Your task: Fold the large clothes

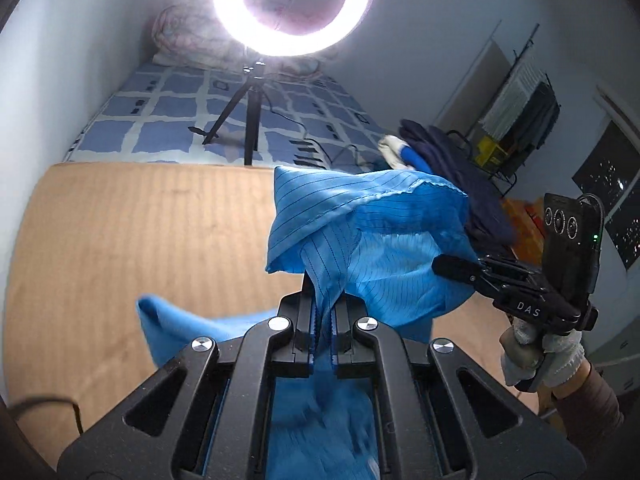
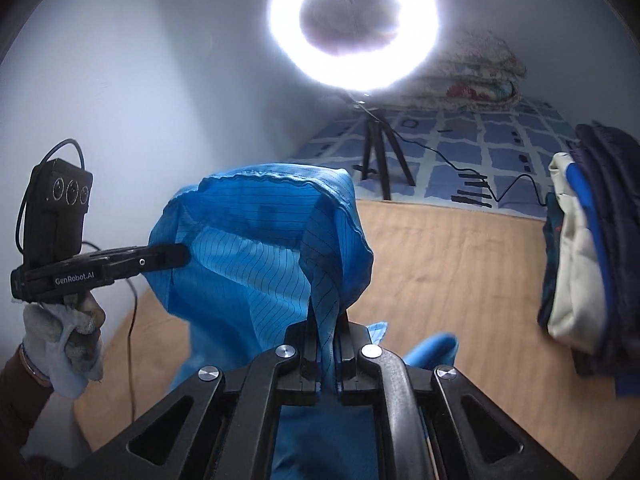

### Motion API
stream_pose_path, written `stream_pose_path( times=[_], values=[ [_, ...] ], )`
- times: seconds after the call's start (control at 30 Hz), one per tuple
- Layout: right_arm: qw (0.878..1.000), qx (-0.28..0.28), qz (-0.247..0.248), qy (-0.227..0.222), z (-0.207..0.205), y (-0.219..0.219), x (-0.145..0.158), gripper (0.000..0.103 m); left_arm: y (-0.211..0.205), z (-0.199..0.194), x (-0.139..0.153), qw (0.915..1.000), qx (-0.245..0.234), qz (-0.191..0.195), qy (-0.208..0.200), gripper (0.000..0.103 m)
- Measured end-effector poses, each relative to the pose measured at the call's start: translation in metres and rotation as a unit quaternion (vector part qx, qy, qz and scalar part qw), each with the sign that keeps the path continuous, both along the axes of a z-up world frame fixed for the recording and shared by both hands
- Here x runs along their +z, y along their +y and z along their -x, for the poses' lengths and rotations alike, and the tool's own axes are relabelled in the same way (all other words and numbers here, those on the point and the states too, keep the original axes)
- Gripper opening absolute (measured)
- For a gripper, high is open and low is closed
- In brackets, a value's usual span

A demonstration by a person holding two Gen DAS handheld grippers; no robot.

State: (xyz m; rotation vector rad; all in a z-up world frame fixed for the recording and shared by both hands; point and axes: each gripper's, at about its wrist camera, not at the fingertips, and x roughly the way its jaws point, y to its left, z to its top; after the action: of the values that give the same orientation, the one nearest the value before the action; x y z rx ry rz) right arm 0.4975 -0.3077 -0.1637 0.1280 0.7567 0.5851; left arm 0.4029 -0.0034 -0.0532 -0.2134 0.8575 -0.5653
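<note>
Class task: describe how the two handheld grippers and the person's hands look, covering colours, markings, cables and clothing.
Both grippers are matte black with silver bolts and blue finger pads. The right gripper reads "DAS"; the left gripper reads "GenRobot.AI". Each carries a black box with three round dials and a black cable. Both hands wear pale grey-white gloves and brown sleeves.

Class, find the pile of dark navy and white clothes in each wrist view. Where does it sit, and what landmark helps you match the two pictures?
Left wrist view: the pile of dark navy and white clothes lies right of centre, behind the lifted light blue pinstriped garment.
Right wrist view: the pile fills the right edge.
Shared landmark: the glowing white ring light on a black tripod.
</note>
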Motion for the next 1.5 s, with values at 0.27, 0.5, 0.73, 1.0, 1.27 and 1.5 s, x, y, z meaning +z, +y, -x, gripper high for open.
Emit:
stream_pose_path(
  times=[0.27, 0.5, 0.73, 1.0, 1.27, 1.5],
  values=[
    [1.000, -0.002, 0.011, -0.005, 0.123, 0.005, 0.002, 0.001, -0.001, 0.123, 0.012, 0.9993, -0.023, -0.026, -0.012, 0.002],
    [0.999, 0.013, 0.035, 0.001, 0.213, 0.019, -0.028, 0.001, 0.010, 0.213, -0.029, 0.9997, -0.015, -0.009, 0.017, 0.002],
    [0.999, -0.002, 0.041, 0.028, 0.265, 0.020, -0.075, 0.001, 0.017, 0.264, -0.089, 0.9983, -0.010, -0.023, 0.052, 0.002],
    [0.997, 0.009, 0.053, 0.048, 0.302, 0.008, -0.104, 0.032, 0.032, 0.302, -0.106, 0.9933, -0.060, -0.072, 0.068, 0.017],
    [0.999, 0.005, -0.041, 0.034, 0.327, -0.053, -0.084, 0.076, 0.111, 0.289, -0.084, 0.9950, 0.026, 0.042, 0.087, 0.069],
    [0.976, -0.069, -0.176, 0.110, 0.265, -0.087, -0.110, 0.080, 0.149, 0.205, -0.133, 0.9558, 0.143, 0.166, 0.197, 0.069]
  ],
)
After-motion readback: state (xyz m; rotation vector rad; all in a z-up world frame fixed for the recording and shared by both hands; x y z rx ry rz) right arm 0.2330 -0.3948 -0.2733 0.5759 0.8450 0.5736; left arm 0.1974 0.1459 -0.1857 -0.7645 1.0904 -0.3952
